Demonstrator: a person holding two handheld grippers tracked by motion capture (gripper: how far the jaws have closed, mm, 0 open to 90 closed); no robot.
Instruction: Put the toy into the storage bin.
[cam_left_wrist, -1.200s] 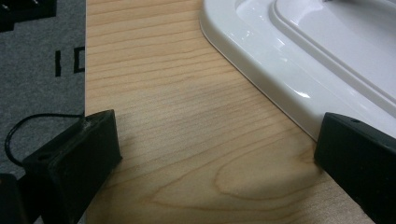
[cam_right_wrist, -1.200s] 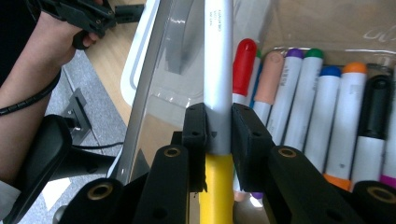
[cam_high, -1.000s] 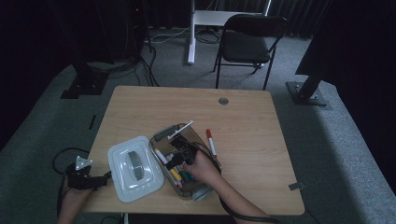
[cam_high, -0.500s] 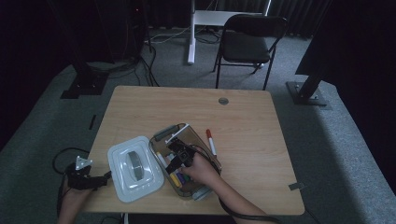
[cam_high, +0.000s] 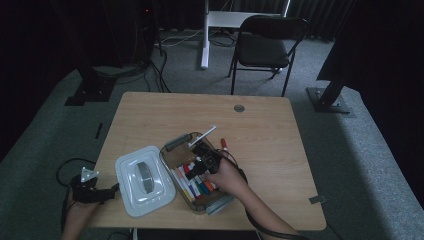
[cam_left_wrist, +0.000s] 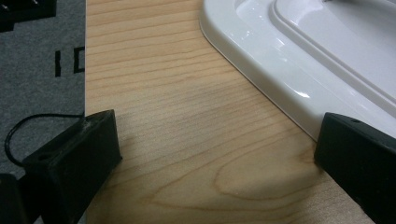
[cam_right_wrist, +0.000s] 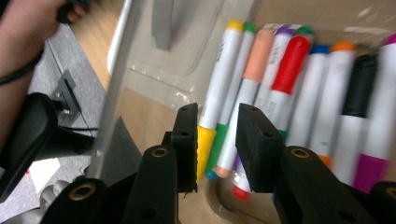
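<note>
In the high view a wooden table (cam_high: 150, 117) fills the middle of the frame. Near its lower centre sits a clear plastic box (cam_high: 220, 203) with a row of coloured markers (cam_high: 195, 185) lying side by side in it. Just to the left of the box, touching or nearly touching it, a white lid (cam_high: 145, 181) lies flat on the table. To the upper right of the box a red marker (cam_high: 224, 144) lies alone on the wood, and a white marker (cam_high: 202, 136) leans over the box's upper edge.

The right gripper (cam_high: 199, 167) comes in from the lower right of that frame and hovers over the markers in the box. In the right gripper view its jaws (cam_right_wrist: 215, 140) rise from the bottom with a narrow gap between them; they have just been opening a little, and nothing is pinched between the pads. Behind that gap lie a yellow marker (cam_right_wrist: 223, 70) and a green-capped one (cam_right_wrist: 233, 112), with peach, red, blue, orange, black and purple markers running off to the right of the frame.

The left gripper (cam_high: 112, 190) rests at the lower left edge of the table, just beside the lid. In the left gripper view its jaws (cam_left_wrist: 215, 154) stand spread wide over bare wood, the right one close against the lid's rim (cam_left_wrist: 261, 70), holding nothing.
</note>
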